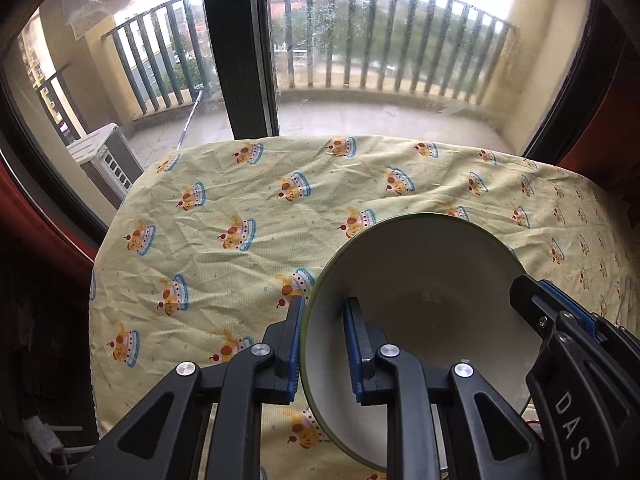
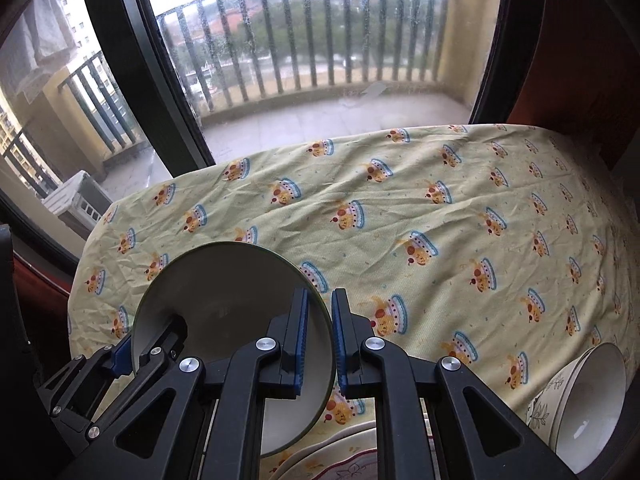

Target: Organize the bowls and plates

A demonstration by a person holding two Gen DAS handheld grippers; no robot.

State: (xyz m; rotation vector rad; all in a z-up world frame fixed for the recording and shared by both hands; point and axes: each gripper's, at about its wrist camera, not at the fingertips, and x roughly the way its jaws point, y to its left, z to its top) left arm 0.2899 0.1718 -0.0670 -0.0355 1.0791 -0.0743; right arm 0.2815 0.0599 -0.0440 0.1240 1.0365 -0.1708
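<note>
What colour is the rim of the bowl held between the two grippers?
Green, a thin edge around the bowl's off-white inside; it shows best in the right wrist view.

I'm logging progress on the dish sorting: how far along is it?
Nothing looks sorted yet. In hand: the green-rimmed bowl, both tongs on its rim, the left tongs on one side, the right tongs on the opposite side, held above the tablecloth. Left: the leaf-patterned bowl lying on its side and a floral plate at the near edge.
</note>
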